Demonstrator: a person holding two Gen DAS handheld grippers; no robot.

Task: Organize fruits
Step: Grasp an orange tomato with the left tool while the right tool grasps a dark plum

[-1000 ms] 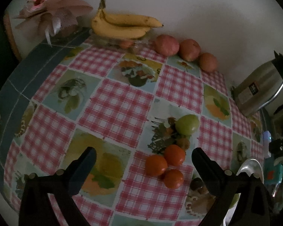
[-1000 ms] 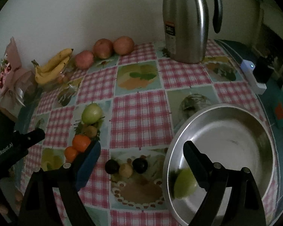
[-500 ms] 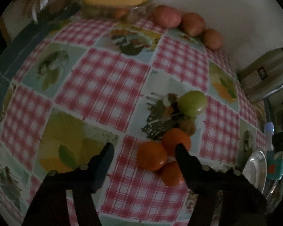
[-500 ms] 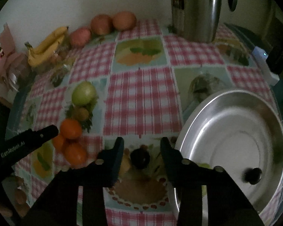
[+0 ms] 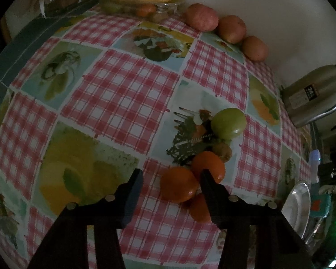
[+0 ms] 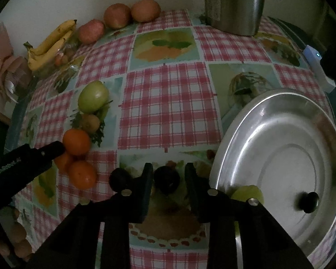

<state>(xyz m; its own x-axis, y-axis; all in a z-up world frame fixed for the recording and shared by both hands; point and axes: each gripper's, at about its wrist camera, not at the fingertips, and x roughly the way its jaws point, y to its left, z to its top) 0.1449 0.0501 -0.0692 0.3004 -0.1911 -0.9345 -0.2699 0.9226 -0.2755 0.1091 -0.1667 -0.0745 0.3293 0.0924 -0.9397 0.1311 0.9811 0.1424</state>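
Note:
Three oranges lie clustered on the checked tablecloth. My left gripper (image 5: 170, 177) straddles the nearest orange (image 5: 179, 187) with its jaws closing: the right finger touches it, the left finger stands a gap away. In the right wrist view the left gripper (image 6: 56, 150) shows beside the oranges (image 6: 76, 141). My right gripper (image 6: 169, 168) is closing on a small dark plum (image 6: 166, 179), pads at its sides. A second dark plum (image 6: 118, 178) sits just left of it. The steel plate (image 6: 280, 157) on the right holds a green fruit (image 6: 246, 194) and a dark plum (image 6: 308, 201).
A green apple (image 6: 93, 98) and a small brown fruit (image 6: 90, 123) lie beyond the oranges. Bananas (image 6: 49, 42) and three red apples (image 6: 117, 15) line the back wall. A steel jug (image 6: 233, 4) stands at the back right. A white device (image 6: 315, 67) lies beyond the plate.
Both grippers have come down toward the table and their jaws have narrowed, the left around an orange, the right around a dark plum.

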